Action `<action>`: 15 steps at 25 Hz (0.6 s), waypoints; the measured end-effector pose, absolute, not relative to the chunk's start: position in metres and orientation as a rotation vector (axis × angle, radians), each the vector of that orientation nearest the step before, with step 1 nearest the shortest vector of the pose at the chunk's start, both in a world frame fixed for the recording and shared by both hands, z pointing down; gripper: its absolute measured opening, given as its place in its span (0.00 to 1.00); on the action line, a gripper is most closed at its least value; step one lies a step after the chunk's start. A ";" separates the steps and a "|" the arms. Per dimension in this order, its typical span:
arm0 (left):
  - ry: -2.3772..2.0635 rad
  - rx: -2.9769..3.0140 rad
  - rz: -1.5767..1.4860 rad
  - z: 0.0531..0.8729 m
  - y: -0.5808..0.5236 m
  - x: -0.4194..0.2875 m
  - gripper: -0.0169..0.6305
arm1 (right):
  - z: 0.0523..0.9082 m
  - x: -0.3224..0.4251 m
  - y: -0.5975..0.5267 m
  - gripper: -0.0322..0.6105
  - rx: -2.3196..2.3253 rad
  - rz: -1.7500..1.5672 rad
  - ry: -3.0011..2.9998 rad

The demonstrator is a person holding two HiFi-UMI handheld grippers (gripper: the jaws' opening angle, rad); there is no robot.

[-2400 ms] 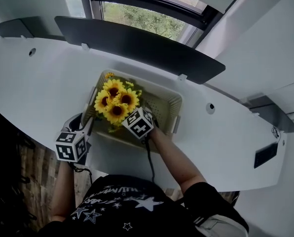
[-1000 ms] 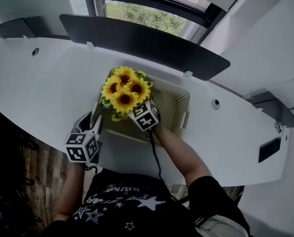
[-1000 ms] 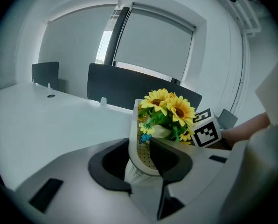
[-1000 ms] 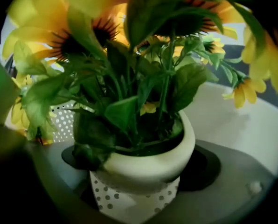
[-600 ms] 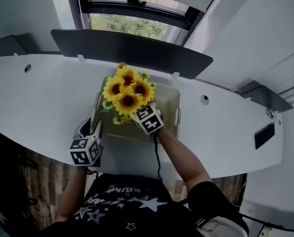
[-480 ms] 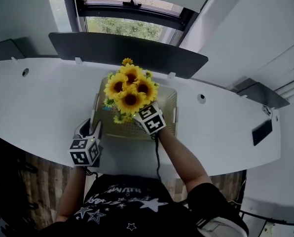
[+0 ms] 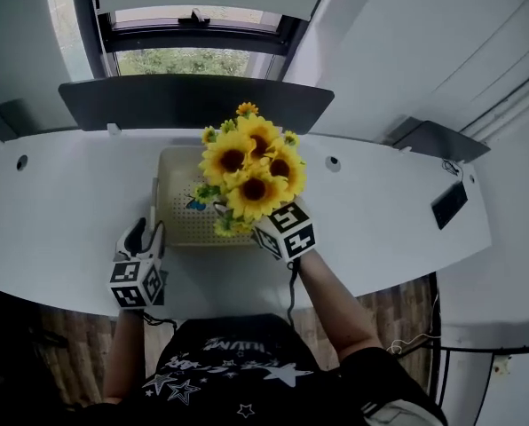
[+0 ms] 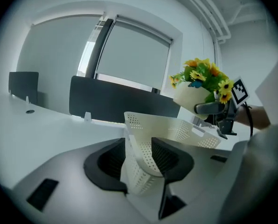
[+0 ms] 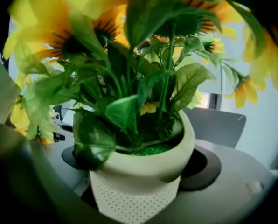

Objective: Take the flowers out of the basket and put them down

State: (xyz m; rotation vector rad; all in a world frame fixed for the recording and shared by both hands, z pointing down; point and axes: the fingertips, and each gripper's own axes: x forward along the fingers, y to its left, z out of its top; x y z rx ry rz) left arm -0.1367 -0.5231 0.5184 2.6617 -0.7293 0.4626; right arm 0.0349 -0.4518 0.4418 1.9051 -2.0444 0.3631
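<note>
A bunch of yellow sunflowers [image 7: 251, 171] in a cream pot [image 9: 146, 160] hangs above the right part of the cream perforated basket [image 7: 177, 209]. My right gripper [image 7: 263, 229] is shut on the pot, one dark pad on each side of it [image 9: 141, 164]. The left gripper view shows pot and flowers [image 8: 200, 77] lifted clear of the basket. My left gripper [image 7: 147, 231] sits at the basket's near-left corner. Its jaws have just been opening, and the basket's corner wall [image 8: 138, 169] stands between them [image 8: 139, 154].
The basket rests on a curved white desk [image 7: 60, 202]. A dark divider panel [image 7: 193, 100] stands behind it, below a window [image 7: 185, 60]. A small black device [image 7: 448, 204] lies far right. Grommet holes [image 7: 334, 161] dot the desk.
My right gripper has raised the potted flowers up out of the basket and a little rightward. The left gripper has stayed at the basket's corner.
</note>
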 end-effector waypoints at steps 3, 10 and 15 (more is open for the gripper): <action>-0.727 2.691 0.419 0.502 -0.518 -0.139 0.28 | 0.434 0.042 -0.416 0.88 1.981 0.370 -1.990; -0.623 2.763 0.463 0.502 -0.504 -0.139 0.27 | 0.436 0.051 -0.355 0.88 2.146 0.393 -1.828; -0.631 2.830 0.442 0.494 -0.495 -0.142 0.27 | 0.443 0.068 -0.317 0.88 2.273 0.432 -1.712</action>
